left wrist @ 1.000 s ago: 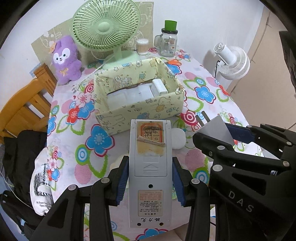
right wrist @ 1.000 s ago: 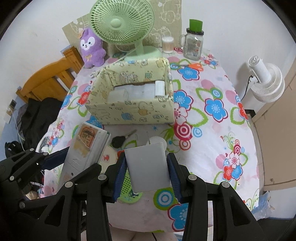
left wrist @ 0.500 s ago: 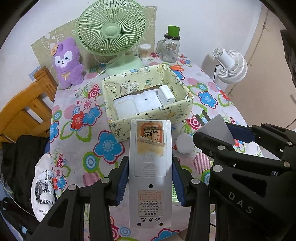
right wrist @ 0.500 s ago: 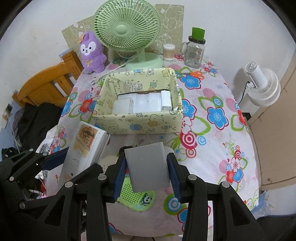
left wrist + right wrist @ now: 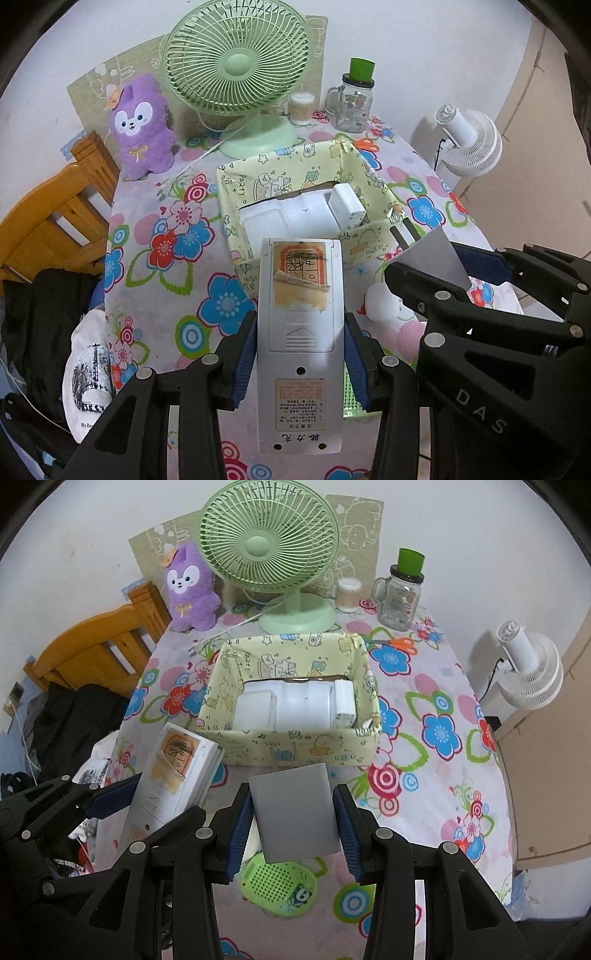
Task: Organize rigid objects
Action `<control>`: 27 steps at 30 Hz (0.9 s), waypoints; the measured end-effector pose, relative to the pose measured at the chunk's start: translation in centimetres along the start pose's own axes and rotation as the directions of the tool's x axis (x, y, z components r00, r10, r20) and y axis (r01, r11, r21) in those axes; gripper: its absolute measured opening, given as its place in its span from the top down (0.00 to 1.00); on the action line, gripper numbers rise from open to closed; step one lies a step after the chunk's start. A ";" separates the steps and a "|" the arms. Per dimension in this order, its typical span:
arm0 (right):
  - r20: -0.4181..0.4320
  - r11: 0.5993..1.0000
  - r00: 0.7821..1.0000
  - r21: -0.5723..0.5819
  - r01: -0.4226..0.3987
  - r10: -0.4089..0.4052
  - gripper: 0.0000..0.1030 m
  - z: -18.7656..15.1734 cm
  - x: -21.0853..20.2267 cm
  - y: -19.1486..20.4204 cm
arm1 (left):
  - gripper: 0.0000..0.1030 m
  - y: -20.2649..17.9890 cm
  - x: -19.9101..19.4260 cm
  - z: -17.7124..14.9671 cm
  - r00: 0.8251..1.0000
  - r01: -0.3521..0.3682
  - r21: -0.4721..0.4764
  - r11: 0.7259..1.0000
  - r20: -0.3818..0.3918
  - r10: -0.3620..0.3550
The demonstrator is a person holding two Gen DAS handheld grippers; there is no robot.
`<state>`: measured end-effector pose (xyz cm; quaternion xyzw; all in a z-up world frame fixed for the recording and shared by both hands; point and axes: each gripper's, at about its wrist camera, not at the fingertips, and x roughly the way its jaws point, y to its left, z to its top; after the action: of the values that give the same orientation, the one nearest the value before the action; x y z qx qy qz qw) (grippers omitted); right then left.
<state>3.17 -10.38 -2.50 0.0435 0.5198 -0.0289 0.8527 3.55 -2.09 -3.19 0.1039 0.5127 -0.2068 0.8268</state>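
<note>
My left gripper point(image 5: 300, 354) is shut on a grey remote control point(image 5: 300, 332), held back side up above the table's near edge; it also shows in the right wrist view point(image 5: 173, 771). My right gripper point(image 5: 293, 823) is shut on a flat grey power bank point(image 5: 295, 814), whose corner shows in the left wrist view point(image 5: 432, 258). Ahead of both stands a yellow patterned storage box point(image 5: 295, 749), which also shows in the left wrist view point(image 5: 295, 177). It holds white boxes point(image 5: 280, 705) and a white charger point(image 5: 343, 701).
On the flowered tablecloth point(image 5: 436, 775): a green fan point(image 5: 269, 550), a purple plush point(image 5: 190, 587), a glass jar with a green lid point(image 5: 400, 594), a cotton swab tub point(image 5: 348, 594), orange scissors point(image 5: 399, 642), a green perforated case point(image 5: 277, 886), a white round object point(image 5: 380, 306). A wooden chair point(image 5: 96, 653) stands left, a white fan point(image 5: 528, 672) right.
Both grippers have risen and pulled back from the yellow box, still holding the remote and the power bank. More of the box's inside and of the table shows now.
</note>
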 end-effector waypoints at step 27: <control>-0.008 0.994 0.998 -0.091 -0.055 0.054 0.54 6.9 3.3 -3.1 | 0.56 -1.6 3.3 6.6 0.999 -0.048 -0.039 0.998 0.000 0.048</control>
<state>10.48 -14.18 -2.42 0.0187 0.5214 0.0183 0.8529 9.43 -6.87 -3.07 0.0997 0.5137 -0.1768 0.8336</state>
